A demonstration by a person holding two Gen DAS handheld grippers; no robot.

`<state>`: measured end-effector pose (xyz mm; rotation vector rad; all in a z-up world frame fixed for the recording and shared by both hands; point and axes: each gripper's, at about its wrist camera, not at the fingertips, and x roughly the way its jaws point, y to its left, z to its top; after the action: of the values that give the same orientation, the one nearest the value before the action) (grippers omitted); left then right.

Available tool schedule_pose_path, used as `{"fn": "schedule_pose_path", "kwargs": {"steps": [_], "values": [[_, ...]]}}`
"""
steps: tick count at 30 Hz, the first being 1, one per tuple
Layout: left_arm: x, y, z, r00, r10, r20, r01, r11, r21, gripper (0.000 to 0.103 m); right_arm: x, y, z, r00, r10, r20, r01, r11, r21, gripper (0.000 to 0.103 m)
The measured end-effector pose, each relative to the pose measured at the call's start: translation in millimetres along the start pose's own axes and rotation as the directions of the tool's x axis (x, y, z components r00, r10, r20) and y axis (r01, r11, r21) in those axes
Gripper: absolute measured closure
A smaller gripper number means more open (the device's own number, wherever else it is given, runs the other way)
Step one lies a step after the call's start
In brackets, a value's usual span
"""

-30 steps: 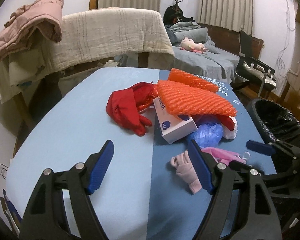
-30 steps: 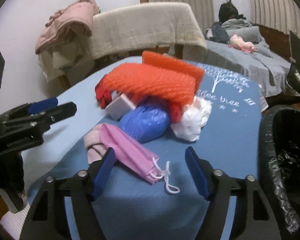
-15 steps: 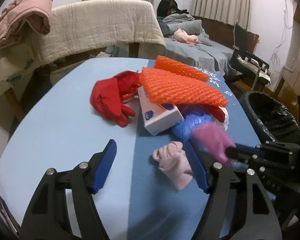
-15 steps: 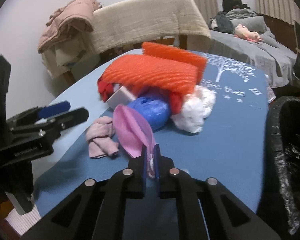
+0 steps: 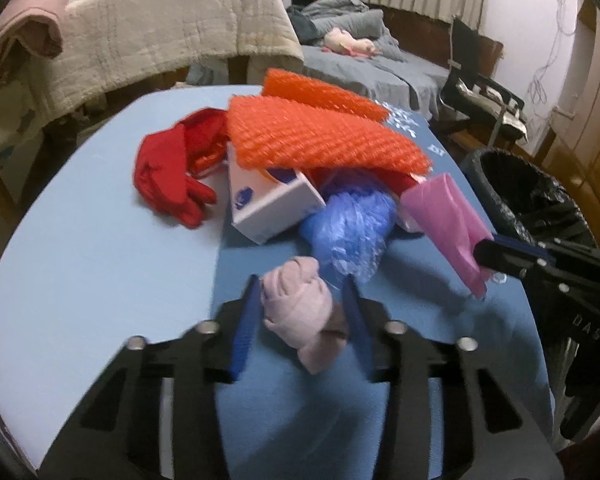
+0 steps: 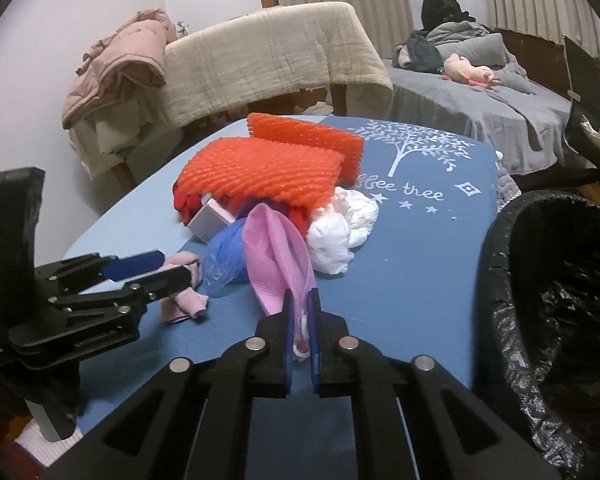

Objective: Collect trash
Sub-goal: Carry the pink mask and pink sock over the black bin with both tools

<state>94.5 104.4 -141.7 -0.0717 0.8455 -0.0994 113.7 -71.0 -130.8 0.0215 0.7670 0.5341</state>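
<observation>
1. Pink is what both my grippers meet: my right gripper is clamped on a pink face mask, lifted off the cloth, its loop caught between the pads.
2. My left gripper has its fingers narrowed around a pale pink balled sock; blur keeps me from telling whether both pads touch it.
3. Just past the sock sits a crumpled blue plastic bag, then a white box, a red glove and two orange foam nets heaped on top; a white wad lies beside the heap.
4. All of it rests on a table under a blue cloth printed with a white tree.
5. At my right stands a black-lined bin, beside the table.
6. Farther off: a beige quilt over a chair, a grey bed, pleated curtains.
</observation>
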Motion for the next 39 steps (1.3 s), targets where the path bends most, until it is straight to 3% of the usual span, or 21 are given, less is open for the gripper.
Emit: {"fn": "schedule_pose_path", "kwargs": {"steps": [6,22,39], "values": [[-3.7,-1.1,0.7,1.000,-0.001,0.023,0.001,1.000,-0.005,0.077,-5.9,-0.6,1.3,1.000,0.002,0.014,-0.002,1.000,0.007,0.096],[-48.6,-31.5,30.6,0.984,-0.048,0.171,0.043,0.999,0.033,0.077,-55.9,-29.0,14.6,0.991,-0.056,0.121,0.048,0.996,0.073,0.096],[-42.7,-115.7,68.2,0.955,-0.204,0.215,0.173,0.973,0.154,0.077,-111.3,-98.5,13.8,0.954,-0.222,0.200,0.181,0.963,0.201,0.096]]}}
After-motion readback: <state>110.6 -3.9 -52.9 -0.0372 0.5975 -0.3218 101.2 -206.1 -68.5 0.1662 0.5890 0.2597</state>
